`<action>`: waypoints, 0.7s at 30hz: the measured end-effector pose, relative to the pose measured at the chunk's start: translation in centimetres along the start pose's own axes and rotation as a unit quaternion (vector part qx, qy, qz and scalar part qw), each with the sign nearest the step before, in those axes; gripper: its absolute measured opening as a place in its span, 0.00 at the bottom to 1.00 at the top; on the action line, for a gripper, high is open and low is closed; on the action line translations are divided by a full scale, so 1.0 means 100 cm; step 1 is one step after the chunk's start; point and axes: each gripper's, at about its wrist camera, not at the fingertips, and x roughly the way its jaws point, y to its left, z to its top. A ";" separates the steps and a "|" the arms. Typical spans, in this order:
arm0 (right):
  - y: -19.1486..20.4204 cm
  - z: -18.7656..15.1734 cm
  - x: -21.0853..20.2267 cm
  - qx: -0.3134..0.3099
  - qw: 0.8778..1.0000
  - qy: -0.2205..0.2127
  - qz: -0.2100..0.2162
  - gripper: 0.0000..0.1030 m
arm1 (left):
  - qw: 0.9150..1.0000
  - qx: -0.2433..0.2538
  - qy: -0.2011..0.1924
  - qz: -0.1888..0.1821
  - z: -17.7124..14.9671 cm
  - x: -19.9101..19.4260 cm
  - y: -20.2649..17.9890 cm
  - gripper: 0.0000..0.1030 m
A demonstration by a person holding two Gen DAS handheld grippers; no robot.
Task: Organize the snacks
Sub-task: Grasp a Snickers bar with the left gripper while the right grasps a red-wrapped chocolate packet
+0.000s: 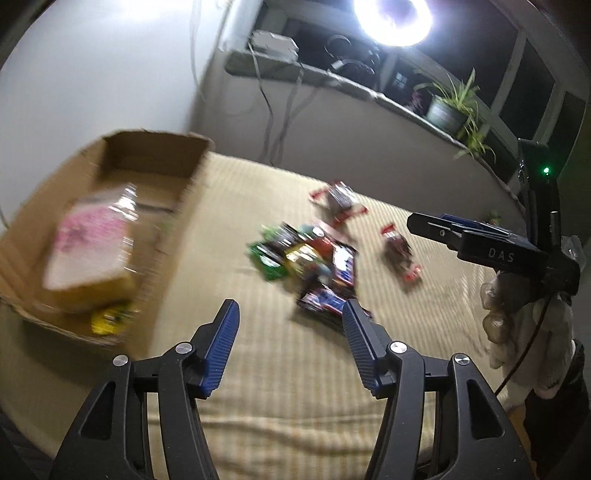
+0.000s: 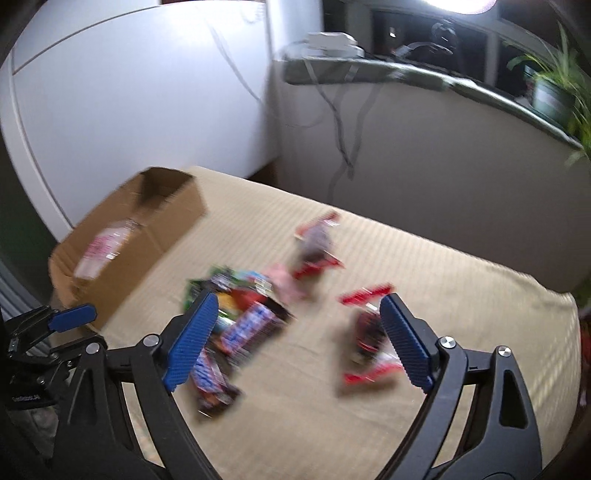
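A pile of snack packs [image 1: 314, 266] lies on the beige striped table cover [image 1: 295, 369]; it also shows in the right wrist view [image 2: 240, 317]. Two red-ended packs [image 1: 341, 201] [image 1: 400, 258] lie apart to its right. An open cardboard box [image 1: 110, 221] on the left holds a pink-labelled bag [image 1: 88, 243] and a yellow pack [image 1: 110, 317]. My left gripper [image 1: 290, 332] is open and empty above the table, short of the pile. My right gripper [image 2: 299, 332] is open and empty above the pile and a red pack [image 2: 369, 339]. Both views are blurred.
A wall and a sill with cables, a white device [image 1: 273, 40] and a potted plant [image 1: 448, 107] stand behind the table. A bright ring lamp [image 1: 393, 18] shines above. The box also shows in the right wrist view [image 2: 129, 236], at the table's left edge.
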 end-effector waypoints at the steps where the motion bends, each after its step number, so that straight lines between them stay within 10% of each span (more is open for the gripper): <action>1: -0.006 -0.003 0.000 0.004 1.000 0.004 -0.004 0.89 | 1.000 0.000 0.008 -0.006 -0.001 0.005 -0.005 0.56; 21: -0.049 -0.025 0.049 0.000 0.998 0.057 -0.028 0.89 | 0.997 -0.015 0.069 0.025 0.003 0.081 -0.043 0.57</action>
